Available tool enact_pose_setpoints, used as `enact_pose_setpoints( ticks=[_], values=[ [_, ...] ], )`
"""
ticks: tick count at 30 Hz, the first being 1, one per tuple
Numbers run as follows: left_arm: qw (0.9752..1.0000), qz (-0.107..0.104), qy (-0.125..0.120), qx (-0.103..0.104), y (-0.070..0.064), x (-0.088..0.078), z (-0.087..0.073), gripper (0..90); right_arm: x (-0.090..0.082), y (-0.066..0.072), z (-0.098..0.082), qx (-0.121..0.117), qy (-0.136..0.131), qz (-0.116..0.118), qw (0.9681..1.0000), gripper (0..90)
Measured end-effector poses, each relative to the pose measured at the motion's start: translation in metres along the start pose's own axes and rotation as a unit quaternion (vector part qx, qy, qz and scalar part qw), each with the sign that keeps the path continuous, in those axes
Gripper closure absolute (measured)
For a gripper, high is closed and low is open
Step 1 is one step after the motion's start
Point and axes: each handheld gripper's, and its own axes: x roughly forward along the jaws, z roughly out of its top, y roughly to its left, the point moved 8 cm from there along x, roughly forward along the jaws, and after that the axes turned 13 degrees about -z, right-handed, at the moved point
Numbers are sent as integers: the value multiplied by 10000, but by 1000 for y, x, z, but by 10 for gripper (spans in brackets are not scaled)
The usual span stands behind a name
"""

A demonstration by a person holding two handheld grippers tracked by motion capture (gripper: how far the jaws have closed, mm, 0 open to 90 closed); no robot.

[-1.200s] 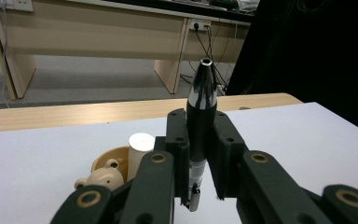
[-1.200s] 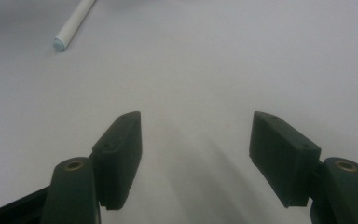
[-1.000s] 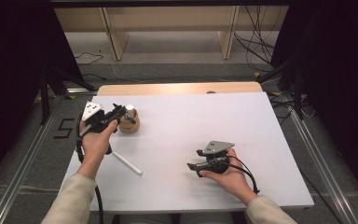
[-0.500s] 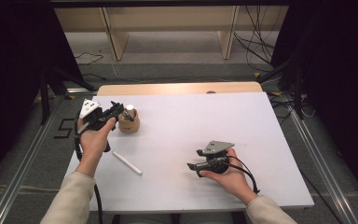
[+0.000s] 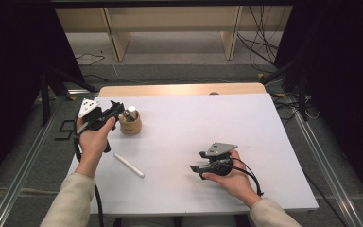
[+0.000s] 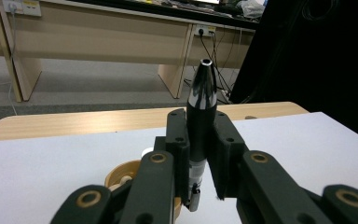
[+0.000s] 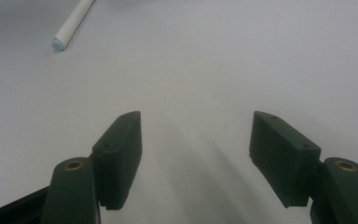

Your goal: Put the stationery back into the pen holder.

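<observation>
- My right gripper (image 5: 197,171), nearest me at about 5 o'clock on the white table (image 5: 264,142): jaws spread wide, holding nothing, hovering low over bare surface.
- White stick (image 5: 129,165), at about 7 o'clock: lying flat, well apart from both grippers; its capped end (image 7: 58,43) sits ahead of my right jaws.
- My left gripper (image 6: 200,154), at about 10 o'clock: jaws clamped on a black pen (image 6: 200,112), held upright, chrome tip topmost.
- Wooden cup (image 5: 130,125), just beside the left gripper, directly under the pen; its rim (image 6: 121,173) shows below my jaws.
</observation>
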Motion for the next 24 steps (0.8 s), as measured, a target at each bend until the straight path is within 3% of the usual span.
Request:
enact_pose_setpoints(
  ticks=[7,24],
  values=[
    [10000,23,-52,19,1,-1,4,793,0,0,0,1,6,0,10000,351],
    [9992,345,8,211,16,12,6,793,0,0,0,-1,4,8,10000,351]
  ],
)
